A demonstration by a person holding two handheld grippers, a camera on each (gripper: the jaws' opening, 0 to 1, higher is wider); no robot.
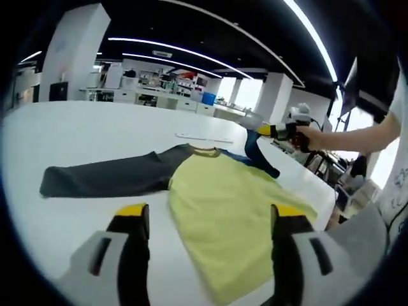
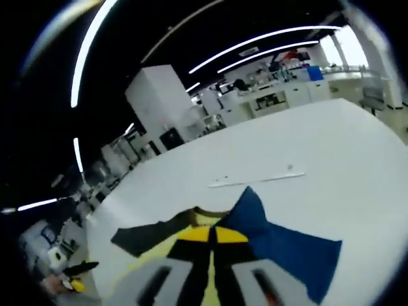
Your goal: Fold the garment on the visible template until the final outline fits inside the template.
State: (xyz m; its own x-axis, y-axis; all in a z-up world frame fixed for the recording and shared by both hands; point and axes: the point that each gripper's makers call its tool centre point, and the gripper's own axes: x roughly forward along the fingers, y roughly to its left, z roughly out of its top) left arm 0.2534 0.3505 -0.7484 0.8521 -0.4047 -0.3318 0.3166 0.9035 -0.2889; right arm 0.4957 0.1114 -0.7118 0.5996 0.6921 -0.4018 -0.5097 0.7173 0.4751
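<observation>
In the left gripper view I see the garment lying flat on the white counter: a yellow body with a dark grey sleeve spread out to one side and a blue sleeve on the other. My left claw hovers above the counter at the lower hem of the yellow body, its two yellow-tipped jaws spread wide with nothing between them. In the same view the right claw is held by a person's hand near the far counter edge, and the blue sleeve rises from the counter up to its tip. In the right gripper view the right claw has its yellow-tipped jaws pressed together, closed on the blue sleeve, which fans out from the tips and drapes toward the counter. The yellow body and the grey sleeve lie beside the claw. A thin pale strip lies flat on the counter beyond the collar, apart from the garment; it appears in the left gripper view as well. I cannot make out any template outline on the counter surface. Behind the counter stand white pillars and workbenches under long ceiling lights.
</observation>
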